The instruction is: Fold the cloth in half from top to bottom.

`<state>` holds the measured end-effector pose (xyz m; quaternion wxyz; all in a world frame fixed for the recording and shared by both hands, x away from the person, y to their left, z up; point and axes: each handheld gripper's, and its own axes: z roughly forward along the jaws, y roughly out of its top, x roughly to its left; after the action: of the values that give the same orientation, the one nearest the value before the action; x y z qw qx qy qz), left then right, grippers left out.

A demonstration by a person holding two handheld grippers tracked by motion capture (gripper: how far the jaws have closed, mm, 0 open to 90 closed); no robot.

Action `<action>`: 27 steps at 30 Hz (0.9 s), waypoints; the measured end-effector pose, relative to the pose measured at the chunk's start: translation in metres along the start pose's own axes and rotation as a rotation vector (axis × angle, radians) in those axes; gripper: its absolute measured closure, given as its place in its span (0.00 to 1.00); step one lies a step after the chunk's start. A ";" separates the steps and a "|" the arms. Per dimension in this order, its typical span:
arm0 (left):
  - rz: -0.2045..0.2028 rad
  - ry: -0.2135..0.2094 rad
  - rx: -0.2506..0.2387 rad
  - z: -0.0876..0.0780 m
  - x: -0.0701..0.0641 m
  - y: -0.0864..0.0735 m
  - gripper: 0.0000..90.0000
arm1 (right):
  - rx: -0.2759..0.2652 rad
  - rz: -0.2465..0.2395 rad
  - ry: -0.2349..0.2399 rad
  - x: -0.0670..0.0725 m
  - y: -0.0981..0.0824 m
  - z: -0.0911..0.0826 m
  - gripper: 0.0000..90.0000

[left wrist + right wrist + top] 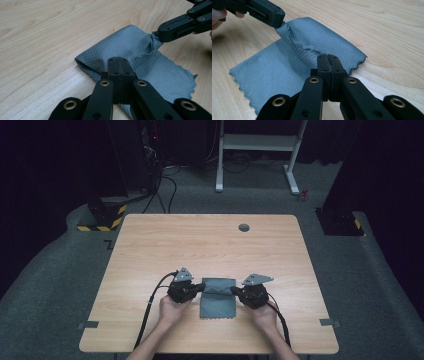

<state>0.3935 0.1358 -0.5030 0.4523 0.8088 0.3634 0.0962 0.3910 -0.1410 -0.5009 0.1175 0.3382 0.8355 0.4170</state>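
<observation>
Grey cloth [218,298] lies flat-ish on the bench [150,250], near the front edge, roughly centred between the two side edges. Far part of it is folded over toward the person; the doubled section sits at the far end, single layer with zigzag hem toward the front edge.

Left tool [199,287] is clamped on the cloth's far-left corner, jaws fully together with fabric pinched in them. Left gripper view: closed jaw tips sit on the folded layer's left side. Right tool [235,290] is likewise clamped on the far-right corner; in the left gripper view the right tool [160,33] bites a puckered bit of fabric, and in the right gripper view the left tool [279,21] does the same on its side. Cloth [140,55] shows a raised wrinkle running between the two pinch points.

Key relation: cloth hangs between the tools, each tool at one end of the lifted edge, that edge running left-right across the bench. Rest of the cloth extends from that edge toward the front edge. Both hands equally near, one per corner. Judgement: a fold is in progress; next move likely carries the held edge together toward the front hem, needing both tools to travel in parallel so the edge stays straight.
</observation>
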 end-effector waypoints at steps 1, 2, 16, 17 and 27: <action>-0.003 -0.002 0.000 0.000 0.000 0.000 1.00 | -0.001 0.002 0.002 0.001 -0.001 0.000 1.00; 0.001 -0.005 0.000 0.000 0.000 -0.001 1.00 | -0.001 0.004 0.003 0.001 -0.001 0.000 0.99; -0.010 -0.021 -0.008 -0.004 -0.004 -0.005 1.00 | -0.006 -0.001 0.015 0.006 -0.004 -0.003 0.99; -0.004 -0.021 -0.006 -0.005 -0.004 -0.005 1.00 | -0.004 -0.004 0.013 0.006 -0.004 -0.004 0.99; 0.018 -0.028 -0.003 -0.007 -0.010 -0.010 1.00 | -0.011 -0.010 0.020 0.009 -0.010 -0.009 0.99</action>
<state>0.3781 0.1374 -0.5052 0.4577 0.8126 0.3497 0.0892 0.3748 -0.1450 -0.5024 0.1129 0.3289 0.8361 0.4242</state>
